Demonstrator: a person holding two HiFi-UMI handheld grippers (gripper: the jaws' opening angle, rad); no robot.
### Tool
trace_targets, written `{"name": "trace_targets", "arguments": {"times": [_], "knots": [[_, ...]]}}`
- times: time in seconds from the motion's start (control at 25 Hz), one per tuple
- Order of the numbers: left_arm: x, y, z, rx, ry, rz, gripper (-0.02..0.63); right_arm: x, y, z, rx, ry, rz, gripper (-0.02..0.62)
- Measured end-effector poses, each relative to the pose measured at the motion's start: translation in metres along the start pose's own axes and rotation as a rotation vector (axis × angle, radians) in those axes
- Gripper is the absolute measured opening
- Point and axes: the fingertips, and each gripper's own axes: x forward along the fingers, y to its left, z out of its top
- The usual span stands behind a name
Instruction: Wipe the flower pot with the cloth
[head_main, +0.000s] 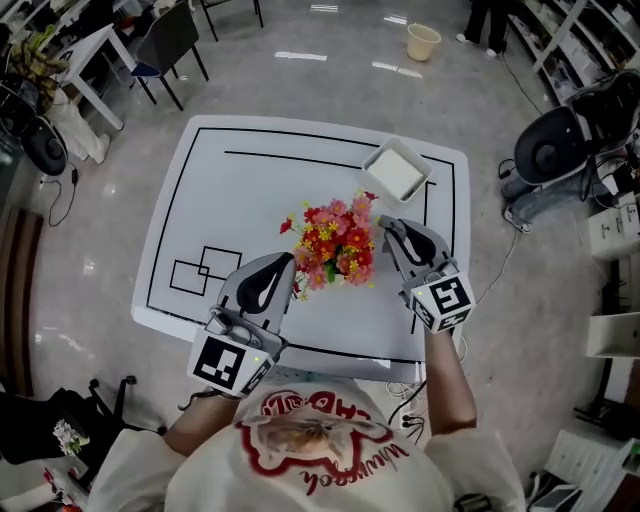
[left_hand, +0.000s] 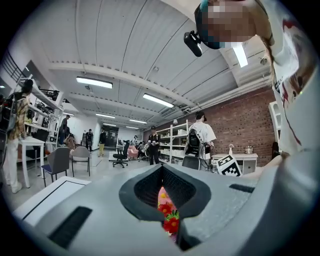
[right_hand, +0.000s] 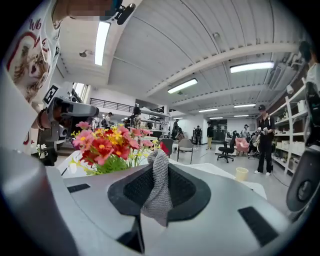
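Note:
The flower pot's bunch of red, pink and yellow flowers (head_main: 337, 246) stands mid-table; the blooms hide the pot itself. My left gripper (head_main: 288, 263) is shut at the flowers' left side and points level at them. In the left gripper view a strip of flowers (left_hand: 167, 212) shows through the gap of its closed jaws (left_hand: 162, 171). Close to the flowers' right side, my right gripper (head_main: 386, 226) is shut on a grey knitted cloth (right_hand: 159, 190). A fold of that cloth sticks up between the jaws (right_hand: 158, 167). The flowers (right_hand: 106, 146) lie left of it.
A white square tray (head_main: 398, 170) sits at the table's far right corner, just beyond the right gripper. The white table (head_main: 220, 200) carries black outline marks. Chairs (head_main: 165, 45), a bucket (head_main: 422, 41) and other equipment stand on the floor around; people stand far off.

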Motion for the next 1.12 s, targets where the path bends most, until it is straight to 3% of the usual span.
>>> {"name": "trace_targets", "arguments": {"times": [0.44,0.64,1.12], "knots": [[-0.014,0.018,-0.002,-0.009,0.019,0.1,0.002,0.054,0.001,-0.035,0.074,0.033,0.203,0.069],[-0.022,0.021,-0.002,0.002,0.024,0.129,0.002,0.067,0.011,-0.04,0.038,0.046,0.317,0.069],[-0.033,0.029,0.0,0.013,-0.005,0.16,0.002,0.089,0.025,-0.045,-0.001,0.061,0.444,0.069]]}}
